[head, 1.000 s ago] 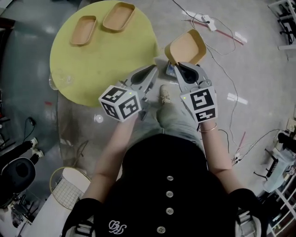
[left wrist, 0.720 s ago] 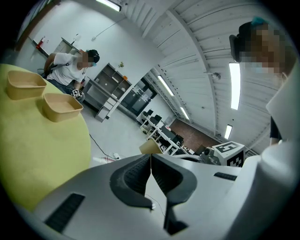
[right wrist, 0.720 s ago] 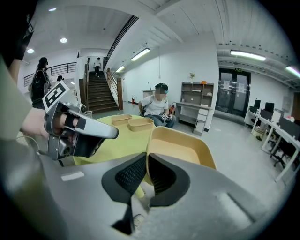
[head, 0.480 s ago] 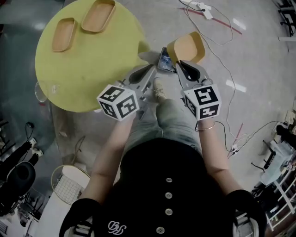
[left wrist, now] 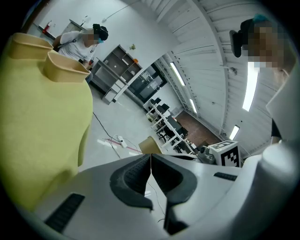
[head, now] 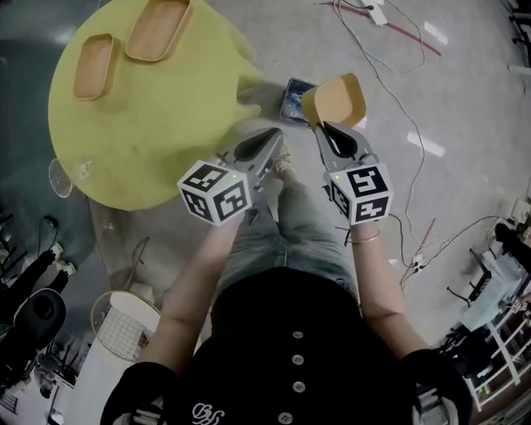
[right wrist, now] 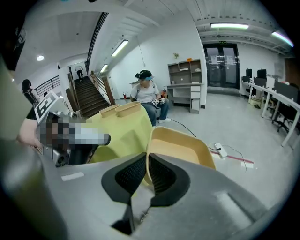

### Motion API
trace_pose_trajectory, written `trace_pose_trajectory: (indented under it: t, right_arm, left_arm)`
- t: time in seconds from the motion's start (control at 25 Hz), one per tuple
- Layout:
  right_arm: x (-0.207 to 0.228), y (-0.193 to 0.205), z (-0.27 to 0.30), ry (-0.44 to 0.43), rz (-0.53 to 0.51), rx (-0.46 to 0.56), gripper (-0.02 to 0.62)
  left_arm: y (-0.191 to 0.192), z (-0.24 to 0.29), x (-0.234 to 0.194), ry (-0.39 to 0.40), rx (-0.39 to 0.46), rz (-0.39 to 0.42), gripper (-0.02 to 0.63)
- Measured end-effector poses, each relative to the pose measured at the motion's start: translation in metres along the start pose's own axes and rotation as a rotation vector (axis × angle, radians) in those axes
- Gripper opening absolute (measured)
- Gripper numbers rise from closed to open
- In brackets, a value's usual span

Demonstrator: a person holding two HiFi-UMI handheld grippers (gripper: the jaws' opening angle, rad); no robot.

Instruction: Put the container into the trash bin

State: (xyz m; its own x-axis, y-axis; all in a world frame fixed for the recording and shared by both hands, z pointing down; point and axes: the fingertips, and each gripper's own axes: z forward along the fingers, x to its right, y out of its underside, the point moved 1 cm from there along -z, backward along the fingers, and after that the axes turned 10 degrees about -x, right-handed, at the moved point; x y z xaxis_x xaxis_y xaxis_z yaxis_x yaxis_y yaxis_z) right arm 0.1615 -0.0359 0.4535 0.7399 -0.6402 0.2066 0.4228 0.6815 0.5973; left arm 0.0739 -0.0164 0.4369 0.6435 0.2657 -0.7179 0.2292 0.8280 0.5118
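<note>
My right gripper (head: 325,126) (right wrist: 146,165) is shut on the near rim of a tan container (head: 336,100) (right wrist: 180,146), which hangs tilted in the air over the floor, right of the yellow round table (head: 133,124). My left gripper (head: 267,143) (left wrist: 150,168) is shut with nothing between its jaws, just off the table's right edge. Two more tan containers (head: 93,65) (head: 158,28) lie on the table's far side. A white wire trash bin (head: 124,324) stands on the floor at the lower left, beside my left arm.
A dark flat object (head: 294,98) lies on the floor just left of the held container. Cables and a power strip (head: 377,12) run across the floor at the upper right. A seated person (right wrist: 147,96) and shelving are behind the table in the right gripper view.
Both grippers have sunk lower and shifted slightly. The held container stays in the right gripper. The table and floor have slid up and left in the head view.
</note>
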Motion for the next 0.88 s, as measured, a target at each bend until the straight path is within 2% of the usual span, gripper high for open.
trace_pose_trajectory:
  t: [0.36,0.88]
  right_arm:
    - [0.025,0.034,0.031,-0.021,0.084,-0.051,0.02]
    - [0.038,0.079,0.08,-0.053,0.185,-0.091,0.02]
  left_arm:
    - [0.026,0.025,-0.026,-0.026,-0.043,-0.073,0.017]
    - [0.052,0.052,-0.054,-0.04,-0.052,-0.093,0.017]
